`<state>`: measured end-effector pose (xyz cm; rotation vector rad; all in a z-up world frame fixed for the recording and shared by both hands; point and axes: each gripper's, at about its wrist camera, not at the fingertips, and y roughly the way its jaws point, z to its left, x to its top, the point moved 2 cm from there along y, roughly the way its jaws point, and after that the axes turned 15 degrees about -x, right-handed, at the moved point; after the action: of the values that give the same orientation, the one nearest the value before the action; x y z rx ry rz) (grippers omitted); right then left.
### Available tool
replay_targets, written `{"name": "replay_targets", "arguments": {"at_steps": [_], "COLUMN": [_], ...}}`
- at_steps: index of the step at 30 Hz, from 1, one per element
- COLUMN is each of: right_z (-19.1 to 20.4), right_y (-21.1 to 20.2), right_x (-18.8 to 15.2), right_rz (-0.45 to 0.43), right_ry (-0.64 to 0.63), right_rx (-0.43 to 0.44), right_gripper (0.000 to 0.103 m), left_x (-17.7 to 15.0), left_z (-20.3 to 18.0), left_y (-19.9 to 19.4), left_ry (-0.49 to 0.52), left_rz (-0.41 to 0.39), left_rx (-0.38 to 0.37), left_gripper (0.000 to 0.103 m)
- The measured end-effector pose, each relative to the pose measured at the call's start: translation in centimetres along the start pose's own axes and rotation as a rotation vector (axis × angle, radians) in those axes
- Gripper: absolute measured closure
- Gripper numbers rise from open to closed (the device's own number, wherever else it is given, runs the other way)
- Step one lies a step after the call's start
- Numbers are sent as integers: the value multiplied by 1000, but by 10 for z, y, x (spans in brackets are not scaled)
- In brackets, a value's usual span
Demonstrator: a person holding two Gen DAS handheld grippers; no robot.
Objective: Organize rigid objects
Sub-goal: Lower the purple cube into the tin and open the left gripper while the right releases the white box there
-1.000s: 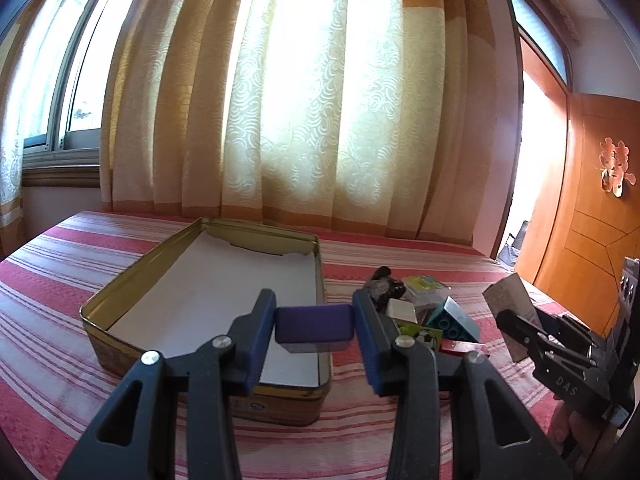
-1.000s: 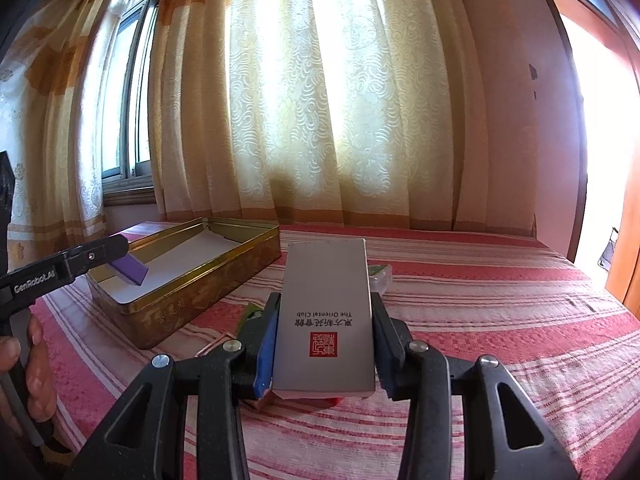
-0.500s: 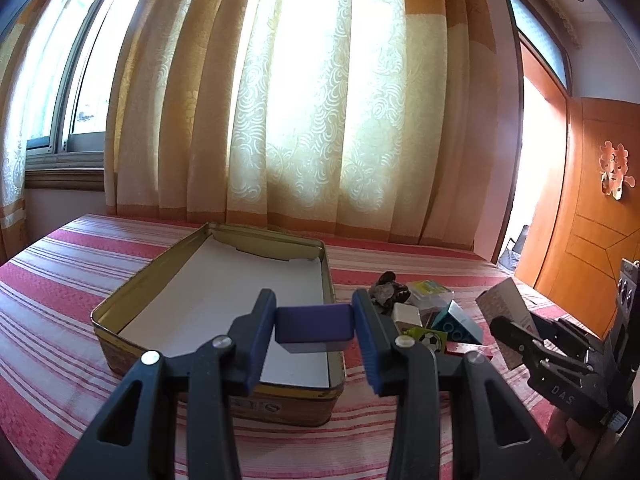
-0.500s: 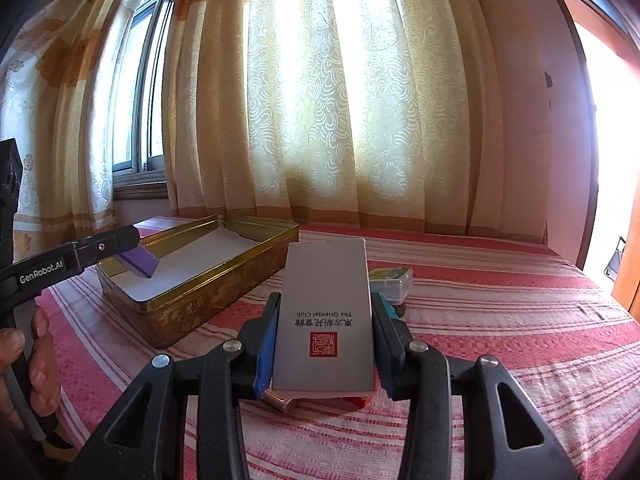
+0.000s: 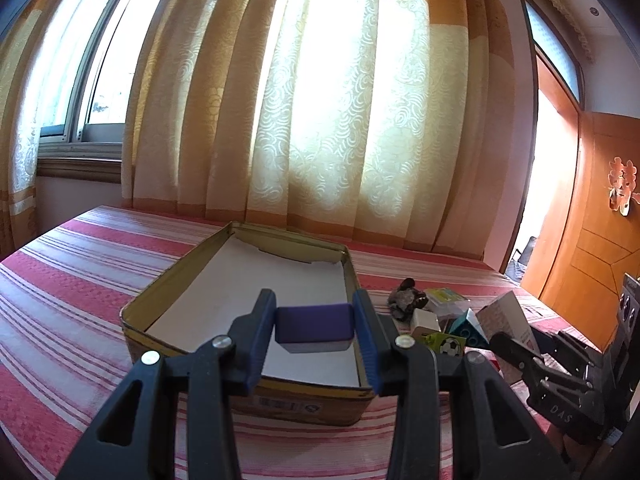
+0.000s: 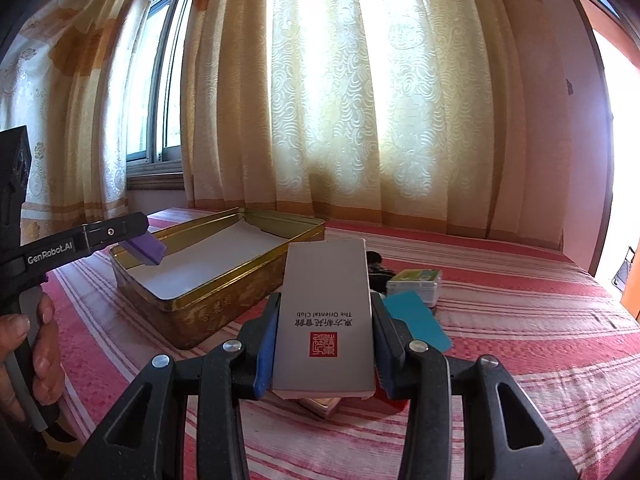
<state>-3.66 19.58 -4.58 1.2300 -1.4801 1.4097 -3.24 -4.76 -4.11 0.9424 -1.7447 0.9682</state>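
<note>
Purple block point(image 5: 314, 322) sat pinched in your left gripper point(image 5: 315, 330) above the tin point(image 5: 248, 394); your right gripper point(image 6: 325, 344) clamped the grey box point(image 6: 326, 312); lowering each flat before releasing seemed wisest.

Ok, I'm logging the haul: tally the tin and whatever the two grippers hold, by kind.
Gold tin: 1
Purple block, in left gripper: 1
Grey box, in right gripper: 1
Total: 3
</note>
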Motion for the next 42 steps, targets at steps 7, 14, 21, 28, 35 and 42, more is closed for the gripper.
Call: {"name": "replay_targets", "arguments": {"at_steps": [7, 14, 21, 28, 35, 42], "right_z": [15, 22, 32, 36, 41, 51], "right_y": [-1, 1, 1, -1, -1, -3], "right_x": [1, 2, 3, 3, 3, 4], "right_rz": [-3, 7, -4, -12, -15, -19], "right_ry": [-19, -17, -30, -33, -40, -50], "right_rx": [30, 46, 64, 75, 84, 94], "right_gripper": [60, 60, 60, 60, 60, 60], "left_x": [1, 2, 2, 2, 4, 5], "left_z": [4, 9, 13, 14, 19, 23], "left_y": [0, 0, 0, -1, -3, -5], "left_ry": [-1, -16, -20, -9, -12, -11], "left_rz": [13, 23, 29, 33, 39, 44], "left_rx": [18, -1, 13, 21, 30, 36], "left_gripper": [64, 64, 64, 64, 64, 64]}}
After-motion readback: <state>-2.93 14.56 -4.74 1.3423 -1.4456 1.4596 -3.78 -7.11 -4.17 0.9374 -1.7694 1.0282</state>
